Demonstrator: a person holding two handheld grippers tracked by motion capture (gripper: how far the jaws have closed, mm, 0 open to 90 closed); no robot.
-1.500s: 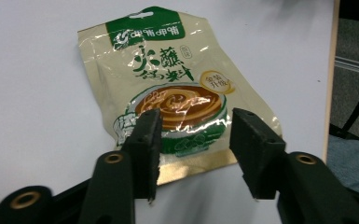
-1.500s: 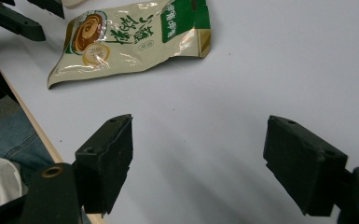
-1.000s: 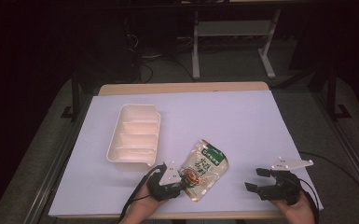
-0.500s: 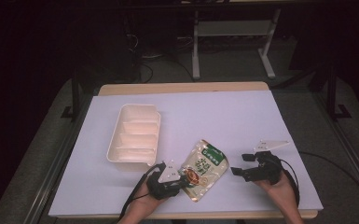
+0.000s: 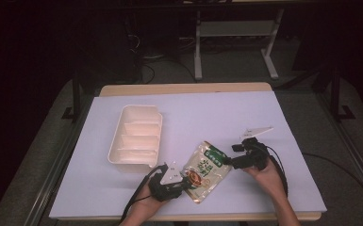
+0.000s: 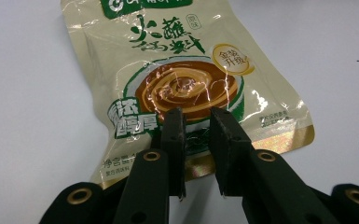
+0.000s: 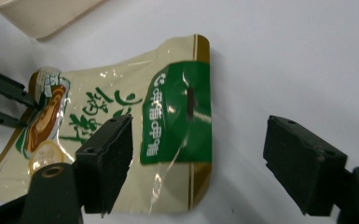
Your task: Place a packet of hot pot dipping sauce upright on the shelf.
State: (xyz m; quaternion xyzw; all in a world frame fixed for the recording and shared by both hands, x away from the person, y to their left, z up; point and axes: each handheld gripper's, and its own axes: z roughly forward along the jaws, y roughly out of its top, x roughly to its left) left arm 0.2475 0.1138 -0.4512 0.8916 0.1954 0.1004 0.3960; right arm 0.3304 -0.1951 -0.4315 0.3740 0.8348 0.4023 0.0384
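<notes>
High view puts the sauce pouch (image 5: 208, 170) flat on the worktop (image 5: 273, 122), lying between the two pairs of jaws, its sealed bottom edge at the left gripper (image 5: 185, 182) and its green header end at the right gripper (image 5: 228, 162). The left jaws stand nearly closed with a narrow slit between them, and that slit sits over the pouch's bottom seal; they seem to pinch the seal, though the left gripper view leaves it unsure whether the film is truly clamped. The right jaws gape wide, one jaw over the printed face of the pouch and the other out over bare worktop, with the green header and its hang slot between them; they hold nothing.

As a judgement, the work is at an early stage: one end looks secured, the other end is bracketed but not yet gripped, and the pouch is unopened and not in the white tray (image 5: 136, 137), which lies well beyond the left jaws.

The left gripper view reads the bowl picture and crinkled bottom seal; the right gripper view shows the header, the far left jaws (image 7: 9, 100) and a tray corner (image 7: 42, 18)
</notes>
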